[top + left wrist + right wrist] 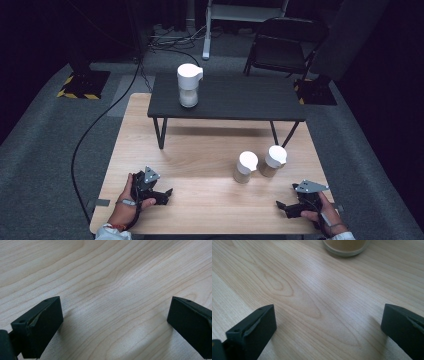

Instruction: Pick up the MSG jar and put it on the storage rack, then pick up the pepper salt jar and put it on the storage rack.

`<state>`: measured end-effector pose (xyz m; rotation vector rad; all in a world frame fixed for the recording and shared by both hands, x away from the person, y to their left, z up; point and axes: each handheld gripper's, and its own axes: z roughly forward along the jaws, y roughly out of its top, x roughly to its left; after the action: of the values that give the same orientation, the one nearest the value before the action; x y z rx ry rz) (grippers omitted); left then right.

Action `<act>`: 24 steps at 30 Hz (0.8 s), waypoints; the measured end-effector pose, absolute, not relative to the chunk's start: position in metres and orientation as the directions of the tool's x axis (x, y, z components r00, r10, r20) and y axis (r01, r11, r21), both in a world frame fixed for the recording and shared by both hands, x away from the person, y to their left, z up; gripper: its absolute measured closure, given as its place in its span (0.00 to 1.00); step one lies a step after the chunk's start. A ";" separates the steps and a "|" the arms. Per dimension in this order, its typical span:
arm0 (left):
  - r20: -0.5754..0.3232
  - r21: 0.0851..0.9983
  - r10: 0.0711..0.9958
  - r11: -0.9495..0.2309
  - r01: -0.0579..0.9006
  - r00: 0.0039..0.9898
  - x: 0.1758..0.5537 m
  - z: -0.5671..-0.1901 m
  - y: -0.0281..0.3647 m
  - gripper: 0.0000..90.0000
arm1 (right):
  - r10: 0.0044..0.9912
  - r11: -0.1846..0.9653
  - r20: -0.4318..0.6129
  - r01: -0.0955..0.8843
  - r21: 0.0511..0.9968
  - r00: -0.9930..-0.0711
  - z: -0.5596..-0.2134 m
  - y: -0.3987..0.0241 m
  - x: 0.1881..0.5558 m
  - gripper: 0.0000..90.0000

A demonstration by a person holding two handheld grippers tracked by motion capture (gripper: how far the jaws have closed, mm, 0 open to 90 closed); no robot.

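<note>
- The left gripper [162, 192] is sitting at about 7 o'clock on the wooden table [200, 150], jaws spread wide over bare wood and holding nothing.
- A taller jar with a spouted white lid [189, 85] is standing toward 11 o'clock, up on the small dark table [235, 97] that is resting on the wooden one.
- Two small jars are waiting near 4 o'clock, just beside each other: the left jar [245, 167] and the right jar [273, 161], each with a white lid and tan powder inside.
- I am judging them to be glass: stiff, smooth, breakable, fairly light. Taking one around the body below the lid looks safest.
- The right gripper [285, 207] is lying at 5 o'clock, jaws likewise wide and empty, pointing toward the pair; a jar's base is peeking in ahead of it in the right gripper view.
- Grey carpet [45, 140] is surrounding the table, with a folding chair [285, 47] standing toward 1 o'clock.
</note>
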<state>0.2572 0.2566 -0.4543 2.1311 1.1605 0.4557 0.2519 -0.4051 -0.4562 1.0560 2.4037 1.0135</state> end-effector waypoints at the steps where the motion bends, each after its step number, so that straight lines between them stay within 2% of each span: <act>1: -0.009 0.692 0.837 -0.390 0.607 0.547 0.257 -0.454 0.257 0.00 | 0.740 0.473 -0.012 0.508 0.719 -0.673 -0.456 -0.405 0.252 0.00; 24: -0.009 0.692 0.832 -0.395 0.605 0.554 0.258 -0.454 0.258 0.00 | 0.741 0.472 -0.011 0.509 0.720 -0.672 -0.456 -0.405 0.252 0.00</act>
<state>0.2585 0.2580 -0.4542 2.1372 1.1494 0.4510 0.2518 -0.4048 -0.4562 1.0579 2.4025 1.0131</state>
